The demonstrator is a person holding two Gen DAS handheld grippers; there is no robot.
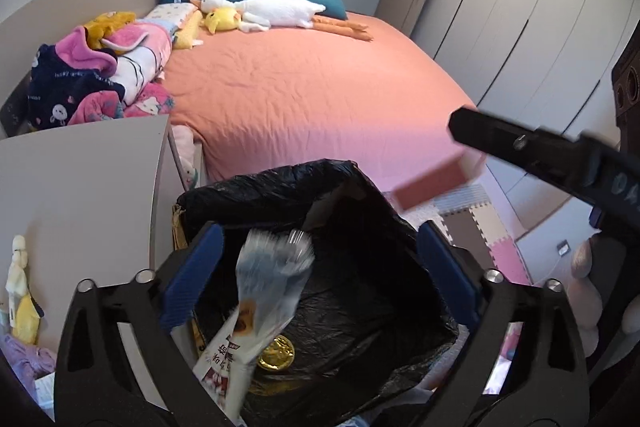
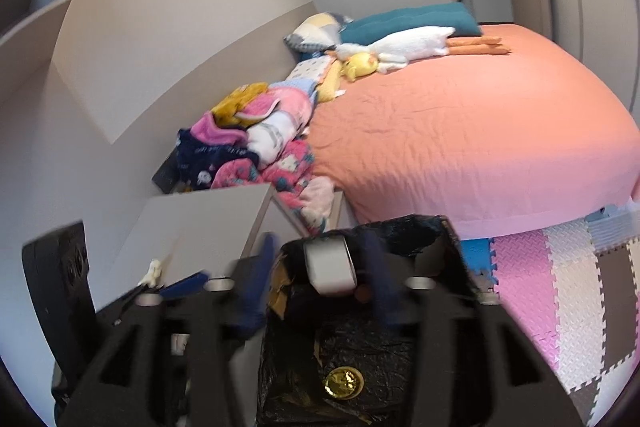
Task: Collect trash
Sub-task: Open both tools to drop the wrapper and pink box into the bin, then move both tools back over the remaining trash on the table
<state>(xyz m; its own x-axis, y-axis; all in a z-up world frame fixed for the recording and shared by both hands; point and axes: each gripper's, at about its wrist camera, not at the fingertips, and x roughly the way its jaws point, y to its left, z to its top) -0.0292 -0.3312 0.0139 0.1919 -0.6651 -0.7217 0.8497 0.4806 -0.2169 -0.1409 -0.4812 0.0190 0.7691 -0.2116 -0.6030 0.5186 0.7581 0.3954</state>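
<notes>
Both claws were spread wide above the bin [image 1: 360,187]: left gripper [image 1: 320,267] beside a wrapper [image 1: 256,291], right gripper [image 2: 320,275] around a tape roll [image 2: 330,267], neither object pressed.

Left gripper [image 1: 316,267] is pointing steeply downward, its jaws standing wide apart, the blue pads [image 1: 448,275] pressing on nothing. Right gripper [image 2: 316,291] is likewise angling downward with its jaws parted; its blue fingers [image 2: 256,287] are showing motion blur. In the left wrist view one black finger of the right gripper is reaching in from the right edge. In the right wrist view the left gripper's body is showing at lower left, beside the right gripper.
</notes>
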